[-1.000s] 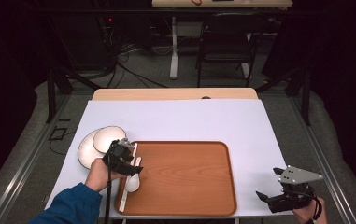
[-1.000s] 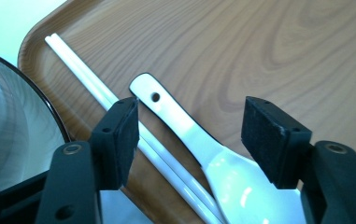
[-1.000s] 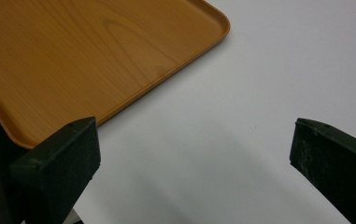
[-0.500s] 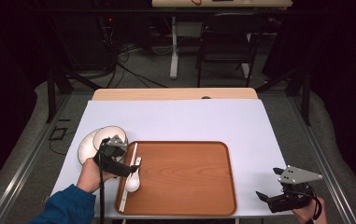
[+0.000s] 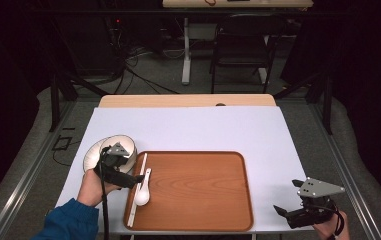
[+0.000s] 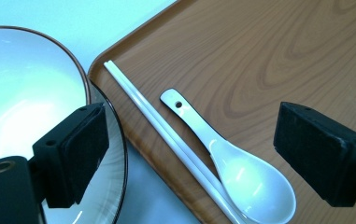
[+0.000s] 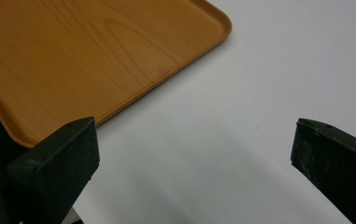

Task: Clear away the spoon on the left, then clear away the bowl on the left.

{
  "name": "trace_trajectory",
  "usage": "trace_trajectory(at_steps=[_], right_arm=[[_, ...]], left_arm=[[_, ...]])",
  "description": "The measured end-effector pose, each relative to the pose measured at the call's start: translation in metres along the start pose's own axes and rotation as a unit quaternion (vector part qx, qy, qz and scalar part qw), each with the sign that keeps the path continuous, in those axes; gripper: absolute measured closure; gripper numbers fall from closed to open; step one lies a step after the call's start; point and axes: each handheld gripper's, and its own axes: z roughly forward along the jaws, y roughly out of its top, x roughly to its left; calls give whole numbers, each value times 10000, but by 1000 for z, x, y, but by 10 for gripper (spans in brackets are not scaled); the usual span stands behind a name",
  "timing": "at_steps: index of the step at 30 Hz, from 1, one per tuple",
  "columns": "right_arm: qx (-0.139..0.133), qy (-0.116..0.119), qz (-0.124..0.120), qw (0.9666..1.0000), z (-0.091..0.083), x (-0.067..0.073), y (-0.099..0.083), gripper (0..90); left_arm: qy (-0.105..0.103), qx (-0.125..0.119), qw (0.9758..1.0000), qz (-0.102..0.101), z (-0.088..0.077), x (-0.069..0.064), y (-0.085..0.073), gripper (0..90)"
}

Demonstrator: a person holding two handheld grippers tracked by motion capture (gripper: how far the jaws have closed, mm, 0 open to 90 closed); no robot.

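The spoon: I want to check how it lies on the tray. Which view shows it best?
The left gripper view: the white spoon lies close up on the tray, bowl up, beside the chopsticks. The high view shows the spoon small, by the tray's left edge. The right gripper view looks at another corner of the tray.

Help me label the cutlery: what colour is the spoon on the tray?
White glossy ceramic soup spoon; the left gripper view shows it best.
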Motion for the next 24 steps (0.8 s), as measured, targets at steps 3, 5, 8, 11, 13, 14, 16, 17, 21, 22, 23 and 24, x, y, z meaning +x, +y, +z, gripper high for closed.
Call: trace_trajectory(at_steps=[3,5,8,11,13,14,16,17,21,22,23,24], right_arm=[[20,-23,-2,10000,0,0,0,6],[26,-23,-11,10000,0,1,0,6],[23,-28,-17,10000,0,1,1,6],[24,-22,-19,10000,0,1,1,6],[14,-24,-23,10000,0,1,0,6],[10,-22,-20,10000,0,0,0,6],[15,-22,-7,10000,0,0,0,6],[20,-23,-16,10000,0,0,0,6],[5,-27,-53,10000,0,1,1,7],[14,-22,-53,10000,0,1,1,7],[22,-13,-52,10000,1,1,1,7],[26,-14,-44,10000,1,1,1,7]], left_arm=[[32,-29,10000,-5,-2,1,0,99],[42,-57,10000,-37,-4,2,0,95],[96,-59,9999,-40,-7,2,0,92],[156,-123,9998,-74,-10,3,0,86],[183,-157,9997,-109,-13,5,1,81],[210,-184,9995,-119,-15,6,1,77],[214,-239,9994,-154,-17,8,1,70],[243,-279,9992,-168,-18,9,1,65],[334,-340,9987,-189,-23,13,1,51],[363,-358,9985,-201,-24,14,1,43],[402,-395,9982,-226,-26,15,1,38],[431,-418,9978,-266,-27,16,1,35]])
